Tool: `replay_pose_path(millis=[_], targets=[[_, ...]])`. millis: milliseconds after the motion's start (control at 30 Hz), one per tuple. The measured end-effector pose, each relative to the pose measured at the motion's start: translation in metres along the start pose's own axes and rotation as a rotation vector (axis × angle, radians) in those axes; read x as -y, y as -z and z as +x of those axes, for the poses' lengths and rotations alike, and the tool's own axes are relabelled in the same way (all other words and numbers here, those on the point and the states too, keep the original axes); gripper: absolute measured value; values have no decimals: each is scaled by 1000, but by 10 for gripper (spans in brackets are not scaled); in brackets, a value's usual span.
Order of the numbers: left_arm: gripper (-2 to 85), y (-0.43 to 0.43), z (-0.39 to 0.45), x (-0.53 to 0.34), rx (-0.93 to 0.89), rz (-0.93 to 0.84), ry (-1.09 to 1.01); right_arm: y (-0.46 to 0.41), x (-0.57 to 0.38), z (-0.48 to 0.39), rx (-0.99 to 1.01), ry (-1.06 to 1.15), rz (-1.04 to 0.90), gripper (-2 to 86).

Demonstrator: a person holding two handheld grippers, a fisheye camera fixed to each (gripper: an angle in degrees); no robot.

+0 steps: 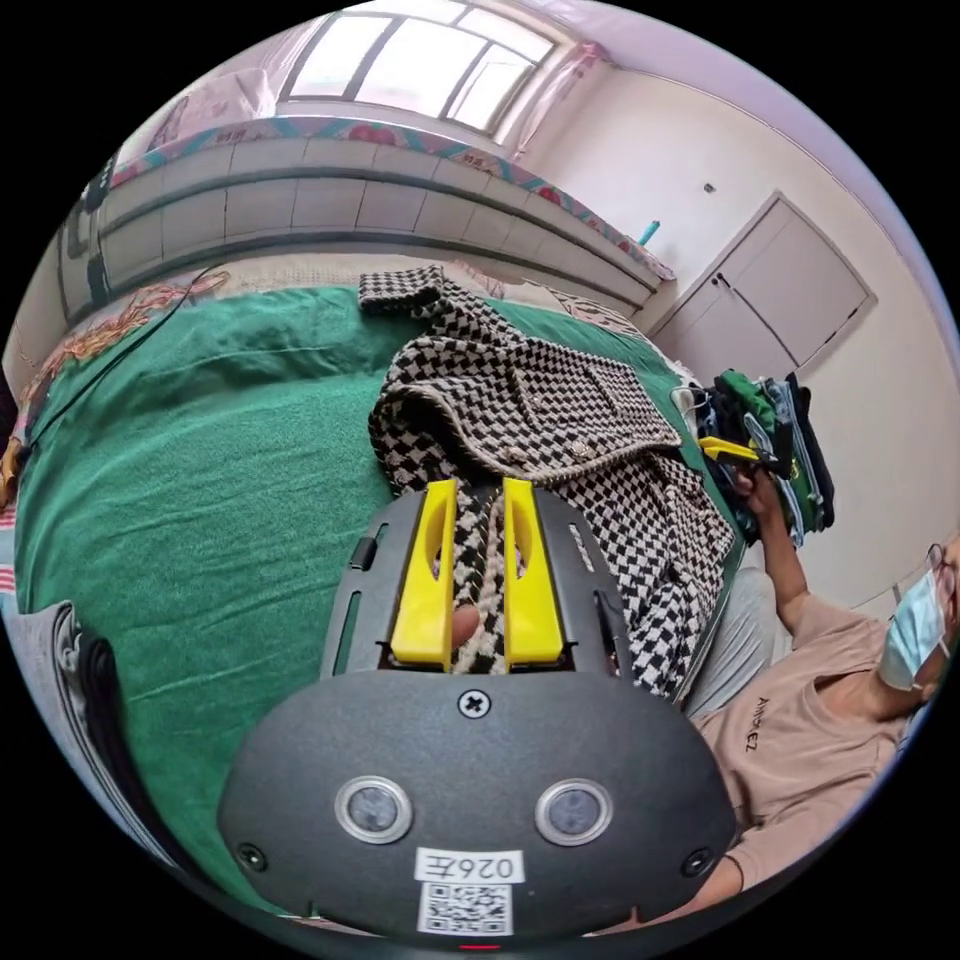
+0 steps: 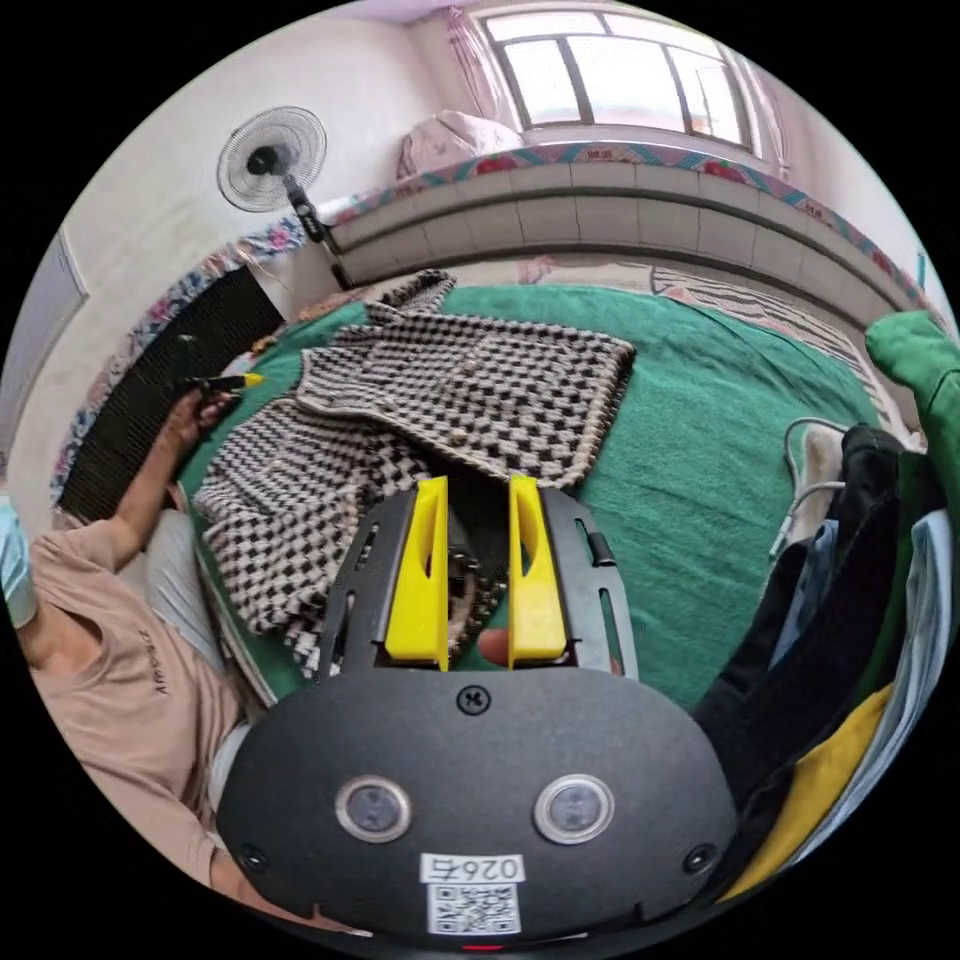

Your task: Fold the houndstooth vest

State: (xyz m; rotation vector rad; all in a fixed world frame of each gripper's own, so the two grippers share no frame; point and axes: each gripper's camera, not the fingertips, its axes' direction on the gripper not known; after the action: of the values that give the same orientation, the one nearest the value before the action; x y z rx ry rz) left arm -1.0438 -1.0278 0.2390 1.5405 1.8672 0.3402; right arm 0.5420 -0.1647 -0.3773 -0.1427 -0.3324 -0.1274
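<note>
Fingers [image 1: 432, 570] of your left gripper [image 1: 478, 495] are clenched on a corded edge of the houndstooth vest [image 1: 540, 420], which lies half doubled on the green bed cover [image 1: 200, 470]. Across the bed, your right gripper [image 2: 478, 490] has its fingers [image 2: 535, 570] closed around the vest's near hem, though the cloth between them sits in shadow and the hold is hard to confirm. The weave looks thick yet soft, likely to sag and drag, so keep to the bound edges. A stack of clothes [image 2: 850, 600] rises at right; the vest's underside and far shoulder are hidden.
</note>
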Motion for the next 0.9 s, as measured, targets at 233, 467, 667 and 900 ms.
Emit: replay_pose_path(millis=[233, 467, 667, 900], targets=[[134, -23, 23, 2, -56, -60, 45, -6, 22, -80, -47, 148, -105, 40], [119, -52, 54, 16, 81, -173, -26, -25, 72, -116, -25, 41, -109, 31], [103, -52, 74, 39, 163, -253, -102, -88, 48, -133, -121, 75, -298, 39], [19, -40, 95, 58, 230, -306, -191, -79, 18, -181, -273, 384, -375, 41]])
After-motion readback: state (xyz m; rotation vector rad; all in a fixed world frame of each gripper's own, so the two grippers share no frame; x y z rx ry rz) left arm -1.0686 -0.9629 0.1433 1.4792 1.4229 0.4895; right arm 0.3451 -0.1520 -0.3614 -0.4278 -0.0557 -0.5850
